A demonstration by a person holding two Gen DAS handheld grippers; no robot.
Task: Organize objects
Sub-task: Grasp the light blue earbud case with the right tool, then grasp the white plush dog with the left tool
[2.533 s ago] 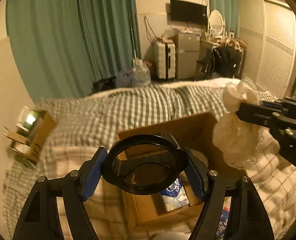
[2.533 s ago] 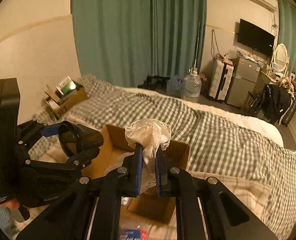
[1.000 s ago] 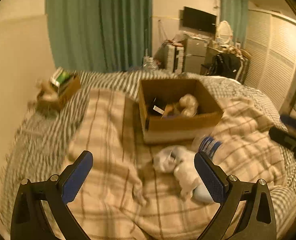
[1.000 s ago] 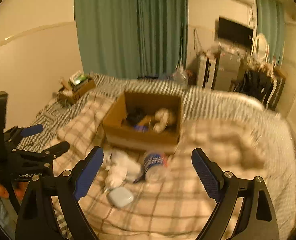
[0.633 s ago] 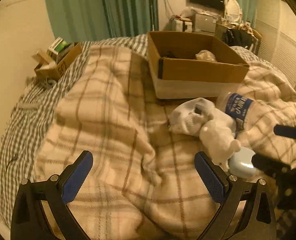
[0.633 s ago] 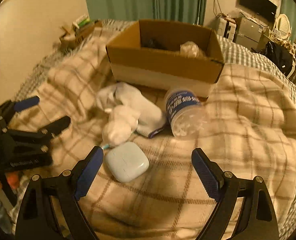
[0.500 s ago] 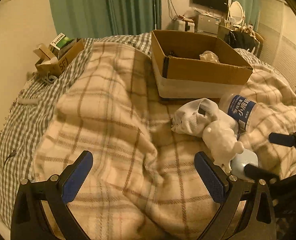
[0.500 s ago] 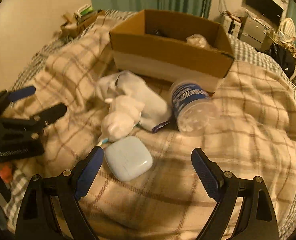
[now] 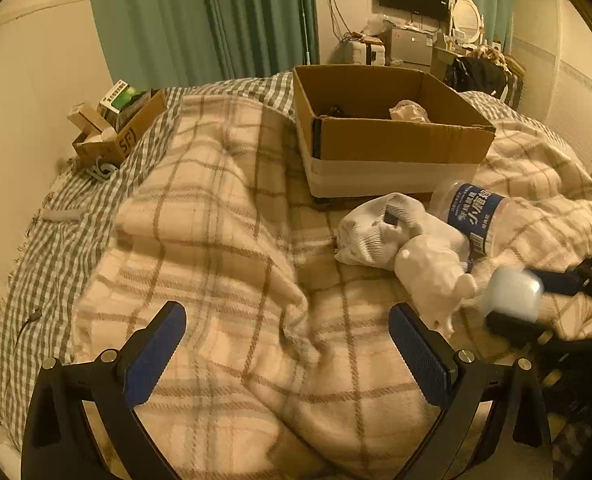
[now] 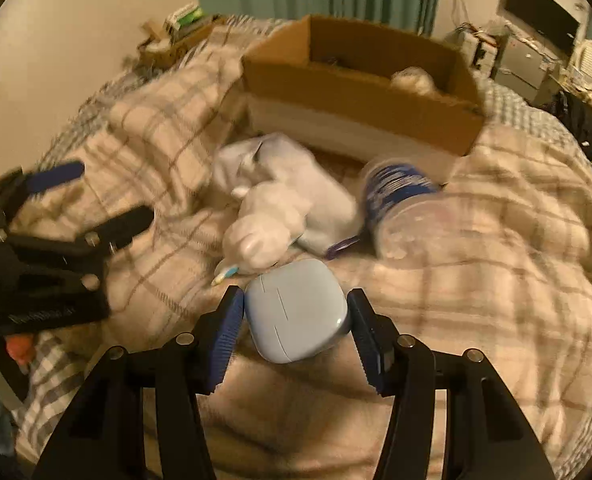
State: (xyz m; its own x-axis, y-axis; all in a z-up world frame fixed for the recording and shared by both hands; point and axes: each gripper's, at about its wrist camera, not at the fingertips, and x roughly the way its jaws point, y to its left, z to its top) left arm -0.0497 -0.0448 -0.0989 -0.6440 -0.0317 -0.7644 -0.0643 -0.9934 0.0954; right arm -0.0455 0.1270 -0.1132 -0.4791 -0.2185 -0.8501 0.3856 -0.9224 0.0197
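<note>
R tool (image 10: 295, 312) clamps the pale blue case (image 10: 296, 312); L tool (image 9: 288, 356) spread wide, nothing in it.

Case sits btwn R tool's blue pads, both pads on its sides, over the plaid blanket (image 9: 224, 240) on the bed. Just beyond it: white plush toy (image 10: 264, 224) lying against a white sock (image 10: 296, 176), w/ a water bottle (image 10: 408, 204) on its side next to them. Cardboard box (image 9: 392, 140) stands behind these, a crumpled white cloth (image 9: 410, 111) & sth dark inside. L tool hovers over bare blanket, well left of the pile. Small carton (image 9: 116, 132) of packets near the wall.
</note>
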